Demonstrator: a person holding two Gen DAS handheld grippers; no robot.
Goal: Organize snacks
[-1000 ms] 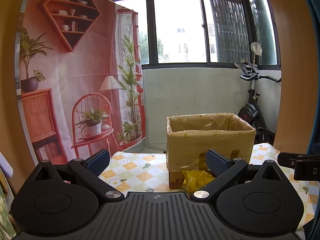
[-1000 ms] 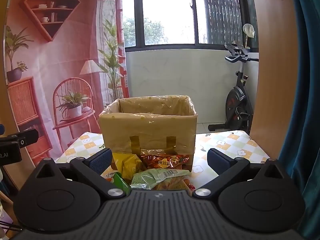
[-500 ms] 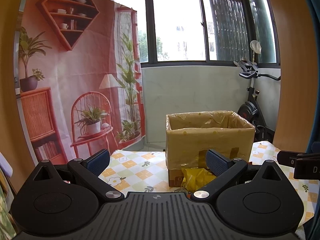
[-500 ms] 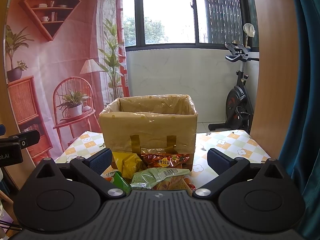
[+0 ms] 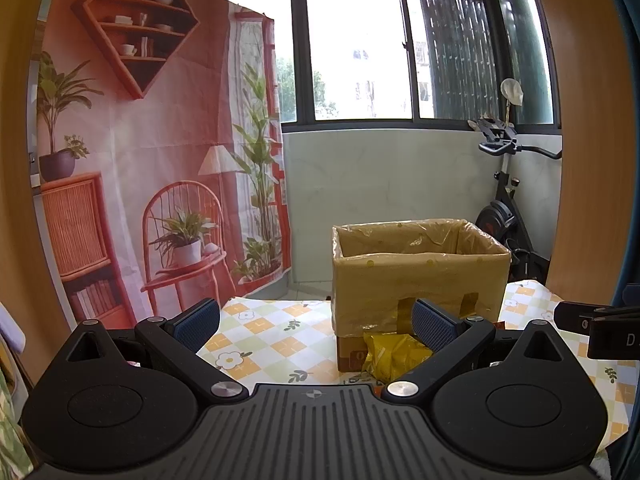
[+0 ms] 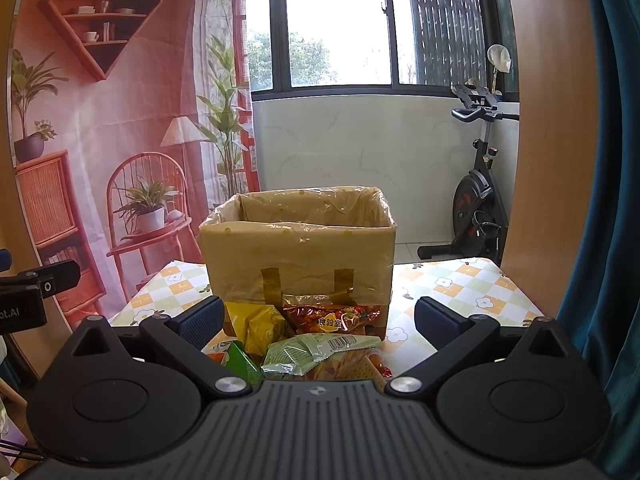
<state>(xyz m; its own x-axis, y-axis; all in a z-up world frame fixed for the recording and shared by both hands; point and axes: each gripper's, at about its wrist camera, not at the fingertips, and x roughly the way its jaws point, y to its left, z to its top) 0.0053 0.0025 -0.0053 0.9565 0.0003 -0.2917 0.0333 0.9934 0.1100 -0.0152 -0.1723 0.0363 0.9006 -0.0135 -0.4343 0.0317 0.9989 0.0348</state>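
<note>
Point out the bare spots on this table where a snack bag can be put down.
Bare checked tablecloth lies left of the cardboard box, toward the printed backdrop, and again right of the box. Directly in front of the box is crowded: the yellow bag, red bag and green bag pile there.

Both wrist views face the cardboard box (image 5: 418,276) (image 6: 298,258) (left camera offset leftward)
</note>
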